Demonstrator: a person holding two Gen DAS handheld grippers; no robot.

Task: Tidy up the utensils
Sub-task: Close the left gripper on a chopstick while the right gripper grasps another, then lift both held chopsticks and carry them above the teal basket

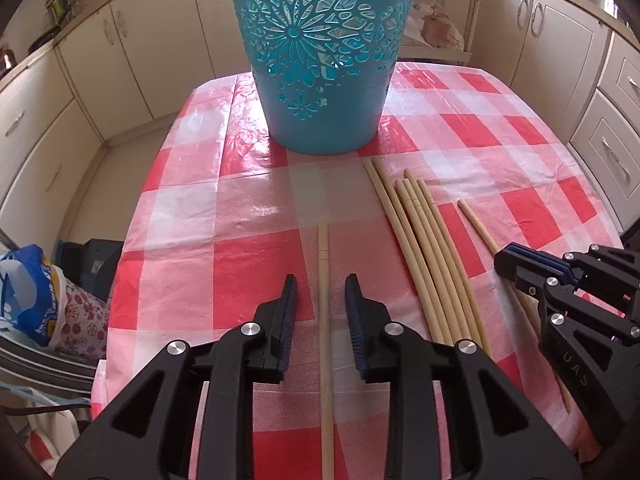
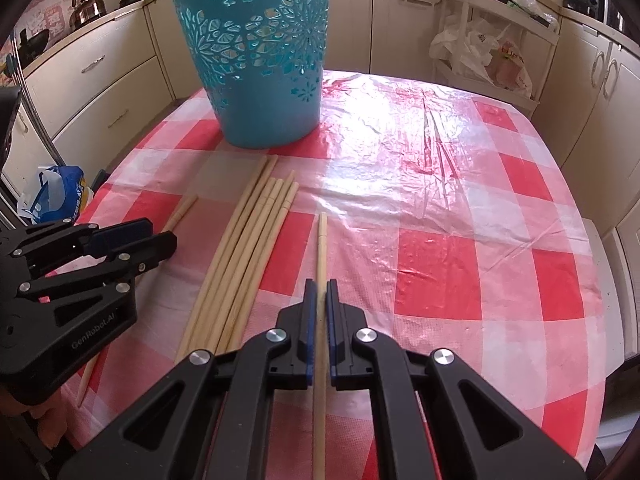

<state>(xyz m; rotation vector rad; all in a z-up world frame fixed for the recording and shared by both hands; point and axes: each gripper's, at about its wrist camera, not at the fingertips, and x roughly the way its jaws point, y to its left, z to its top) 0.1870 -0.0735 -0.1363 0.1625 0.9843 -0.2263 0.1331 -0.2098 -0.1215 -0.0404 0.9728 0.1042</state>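
Chopsticks are what I am sorting, and none can be seen to have gone into the blue basket (image 1: 320, 60) at the far end of the tabletop (image 2: 440, 260) (its inside is hidden from both views, so I cannot swear it is empty). One lone chopstick (image 1: 325, 300) lies lengthwise between my left tongs (image 1: 321, 300), whose pads stand spread on either side of it without touching. My right tongs (image 2: 319, 308) are pressed together on another chopstick (image 2: 321, 264), pinching it along its shaft while it lies pointing toward the basket. Between the two sits the main bundle of chopsticks (image 2: 248, 256), six or so lying side by side on the red-and-white checked cloth, their far ends just short of the basket's base. By my judgement the job is barely begun: one stick gripped, one lined up for a grip, and the whole bundle left to gather. Around the tabletop run cream kitchen cabinets (image 1: 100, 64), with a rack of plastic bags (image 2: 492, 56) behind.
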